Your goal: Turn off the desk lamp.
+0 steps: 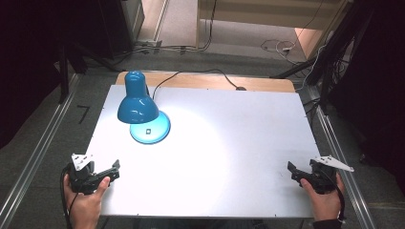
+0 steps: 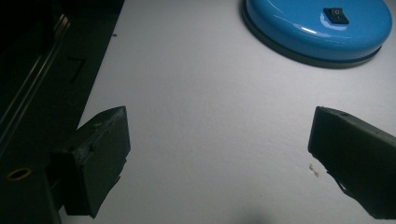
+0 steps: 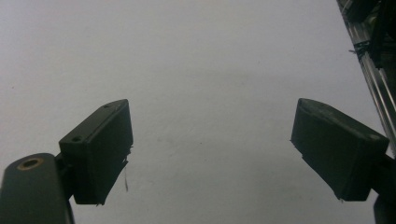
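Note:
A blue desk lamp [image 1: 138, 102] stands lit at the back left of the white table [image 1: 229, 143], its shade bent over its round blue base [image 1: 150, 129]. The base [image 2: 322, 28] bears a small black rocker switch [image 2: 336, 15]. My left gripper [image 1: 113, 171] rests near the front left edge, held by a hand, open with nothing between its fingers; the lamp base lies ahead of it, to the right. My right gripper [image 1: 292, 171] sits near the front right corner, also open and empty, over bare tabletop [image 3: 205, 93].
The lamp's black cable [image 1: 200, 74] runs off the table's back edge. Metal rails [image 1: 28, 162] flank the table on both sides. More cables [image 1: 282, 47] lie on the floor behind. The lamp casts a bright pool on the tabletop's middle.

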